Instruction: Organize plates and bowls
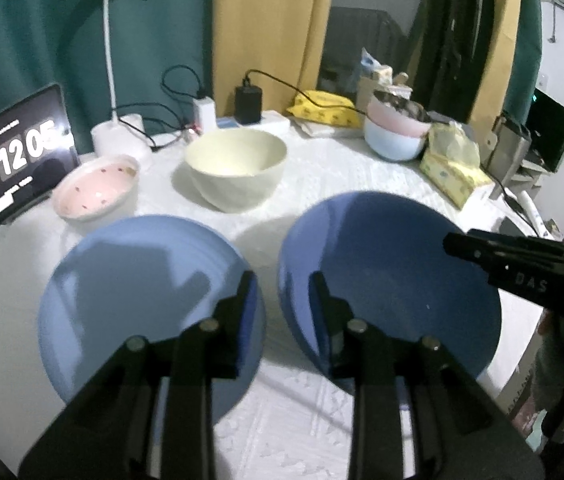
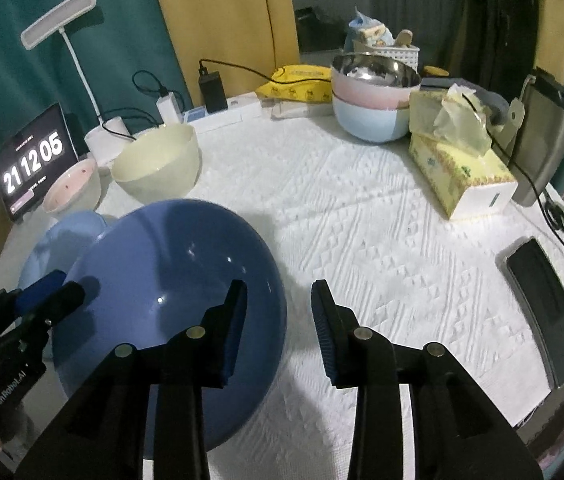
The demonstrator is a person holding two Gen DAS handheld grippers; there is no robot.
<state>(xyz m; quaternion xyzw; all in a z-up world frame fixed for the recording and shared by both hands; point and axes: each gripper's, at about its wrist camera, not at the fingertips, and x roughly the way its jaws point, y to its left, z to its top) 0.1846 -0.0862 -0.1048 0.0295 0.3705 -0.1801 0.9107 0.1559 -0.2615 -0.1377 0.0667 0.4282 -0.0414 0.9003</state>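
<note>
The deep blue glossy bowl (image 2: 169, 300) sits near the front edge of my table, on a white embossed cloth (image 2: 382, 240), just right of the flat pale-blue round plate (image 1: 141, 300). Behind them stand a cream ceramic bowl (image 1: 235, 168), a small pink spotted dish (image 1: 95, 186) and two stacked pastel bowls (image 2: 372, 100), pink on light blue. That makes four bowls, one dish, one plate. At the back are teal and mustard curtains, a white desk lamp (image 1: 109, 40) and a tablet clock (image 1: 13, 156); a yellow tissue box (image 2: 458, 172) stands on the right. My left gripper (image 1: 279, 284) hangs tilted down over the gap between plate and bowl, jaws apart, holding nothing. My right gripper (image 2: 277, 292) slants down at the bowl's right rim, jaws parted and empty.
</note>
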